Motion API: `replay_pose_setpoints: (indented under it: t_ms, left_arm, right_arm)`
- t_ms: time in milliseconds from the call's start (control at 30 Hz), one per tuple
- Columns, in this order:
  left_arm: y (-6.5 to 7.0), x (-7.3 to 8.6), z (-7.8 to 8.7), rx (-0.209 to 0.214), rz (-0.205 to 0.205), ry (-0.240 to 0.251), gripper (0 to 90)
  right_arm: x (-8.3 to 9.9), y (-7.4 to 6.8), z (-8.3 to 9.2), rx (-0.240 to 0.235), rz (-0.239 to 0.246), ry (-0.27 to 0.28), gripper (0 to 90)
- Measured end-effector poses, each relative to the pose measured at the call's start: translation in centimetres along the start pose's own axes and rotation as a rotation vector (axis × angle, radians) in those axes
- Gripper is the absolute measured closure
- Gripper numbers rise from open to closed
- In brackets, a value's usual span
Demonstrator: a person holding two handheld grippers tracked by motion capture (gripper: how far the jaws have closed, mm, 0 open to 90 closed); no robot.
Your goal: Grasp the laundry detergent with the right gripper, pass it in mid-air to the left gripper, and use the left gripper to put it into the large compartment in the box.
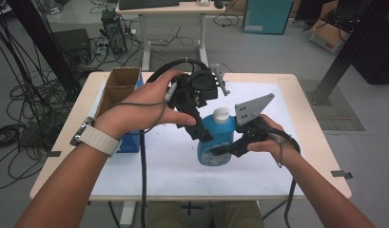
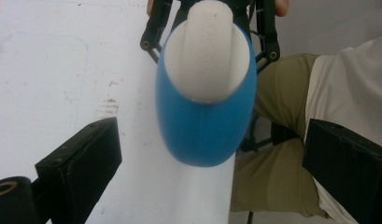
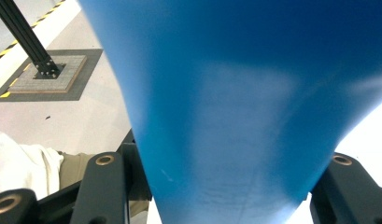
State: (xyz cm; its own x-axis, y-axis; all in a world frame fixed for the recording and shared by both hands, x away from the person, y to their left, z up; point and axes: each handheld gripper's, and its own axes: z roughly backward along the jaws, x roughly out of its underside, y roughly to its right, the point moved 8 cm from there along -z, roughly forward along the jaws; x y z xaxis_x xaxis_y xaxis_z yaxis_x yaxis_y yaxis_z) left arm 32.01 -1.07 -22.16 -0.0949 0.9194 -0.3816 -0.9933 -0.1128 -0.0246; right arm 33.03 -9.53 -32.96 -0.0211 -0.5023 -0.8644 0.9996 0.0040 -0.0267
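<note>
One blue bottle (image 1: pixel 216 142) with one white cap (image 1: pixel 221 114), between two grippers: left gripper (image 1: pixel 201 130), right gripper (image 1: pixel 225 149). One cardboard box (image 1: pixel 117 90) beyond the left gripper.

Bottle (image 1: pixel 216 140) stands mid-mat with my right gripper (image 1: pixel 225 149) clamped on its lower body from the right, so that flank is blocked; my left gripper (image 1: pixel 201 130) hangs over its left shoulder, jaws spread wide of the white cap (image 2: pixel 209 49), with clear gaps on both sides in the left gripper view. Cardboard box (image 1: pixel 117 90) walls off the left edge of the table (image 1: pixel 306 137). Mat (image 1: pixel 168 166) in front of the bottle and the back right corner are bare, open for passage.
</note>
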Motion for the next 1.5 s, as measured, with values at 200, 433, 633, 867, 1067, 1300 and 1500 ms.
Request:
replay_pose_setpoints:
  t_ms: [200, 433, 633, 867, 1067, 1300, 1500]
  left_arm:
    - [0.01, 0.0, -0.01, 0.002, 0.002, 0.0, 5.2]
    - [0.0, 0.0, 0.01, 0.001, 0.003, -0.001, 5.3]
    - [0.0, 0.0, 0.02, 0.0, 0.004, -0.002, 5.3]
    - [-0.01, 0.03, 0.02, -0.003, 0.004, -0.002, 5.2]
    - [-0.01, 0.02, 0.06, -0.004, 0.004, -0.001, 5.3]
    - [-0.03, 0.0, 0.07, -0.008, 0.003, -0.001, 5.3]
    - [-0.03, 0.0, 0.06, -0.009, 0.002, -0.002, 5.3]
  right_arm:
    - [0.03, 0.06, 0.03, 0.001, 0.0, -0.002, 43.0]
    - [0.04, 0.01, 0.01, -0.001, -0.001, -0.003, 43.0]
    - [0.02, 0.01, 0.04, -0.001, -0.002, -0.004, 43.0]
    - [0.05, 0.03, 0.07, -0.001, -0.007, -0.007, 43.0]
    - [0.02, 0.03, 0.12, 0.001, -0.002, -0.006, 43.0]
    - [0.02, -0.01, 0.16, -0.003, -0.007, -0.008, 43.0]
    - [0.04, 0.0, 0.15, -0.006, -0.011, -0.008, 43.0]
